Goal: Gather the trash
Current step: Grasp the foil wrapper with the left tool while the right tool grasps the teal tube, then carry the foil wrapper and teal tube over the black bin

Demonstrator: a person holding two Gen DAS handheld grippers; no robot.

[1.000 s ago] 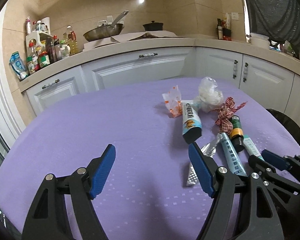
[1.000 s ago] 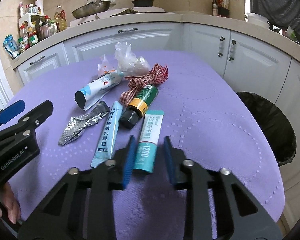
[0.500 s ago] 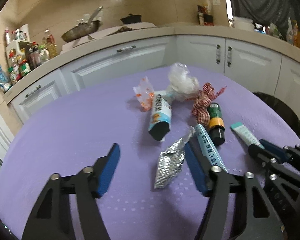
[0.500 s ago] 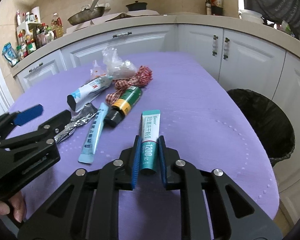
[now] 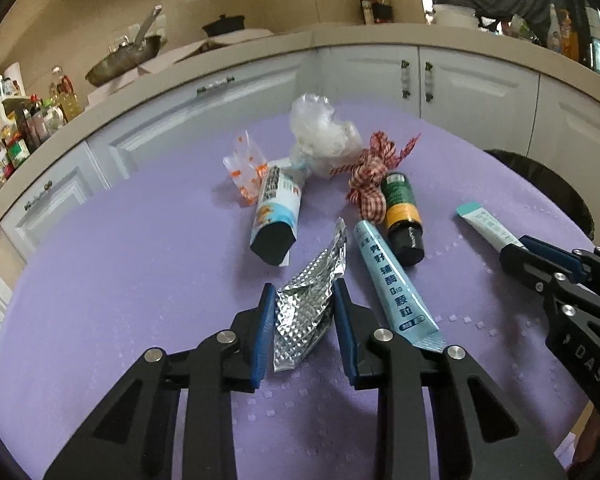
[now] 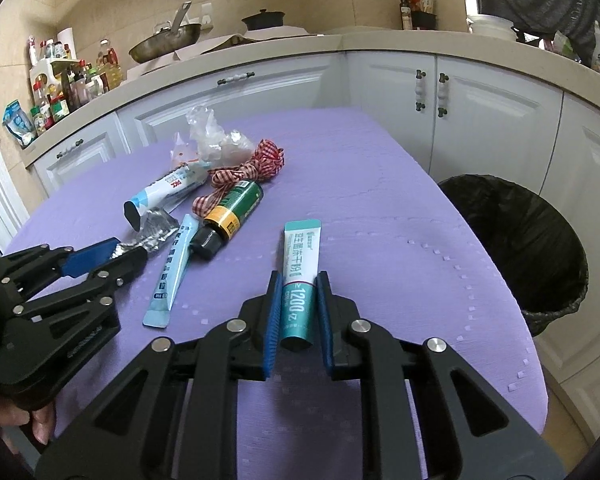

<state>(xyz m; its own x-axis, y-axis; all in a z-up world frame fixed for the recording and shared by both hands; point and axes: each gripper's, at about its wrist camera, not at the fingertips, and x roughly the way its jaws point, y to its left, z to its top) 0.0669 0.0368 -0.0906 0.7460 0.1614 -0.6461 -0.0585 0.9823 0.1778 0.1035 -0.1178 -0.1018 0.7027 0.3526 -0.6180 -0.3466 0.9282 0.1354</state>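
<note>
Trash lies on a purple table [image 5: 120, 264]. My left gripper [image 5: 302, 300] is shut on a crumpled silver foil wrapper [image 5: 306, 304], which also shows in the right wrist view [image 6: 156, 232]. My right gripper [image 6: 299, 284] is shut on a teal and white sachet [image 6: 300, 264], seen in the left wrist view [image 5: 486, 226] too. A light blue stick sachet [image 5: 392, 280], a green and orange bottle [image 5: 400, 212], a white and blue tube [image 5: 278, 212], a red checked ribbon [image 5: 374, 172] and a clear plastic bag [image 5: 320, 136] lie beyond.
A bin with a black liner [image 6: 528, 244] stands right of the table. White cabinets [image 6: 480, 120] and a counter with a wok [image 6: 166, 42] and bottles run behind. An orange-printed wrapper [image 5: 244, 168] lies at the pile's left.
My left gripper moved forward and closed on the foil wrapper. My right gripper closed on the teal sachet and drew it away from the pile, to the right.
</note>
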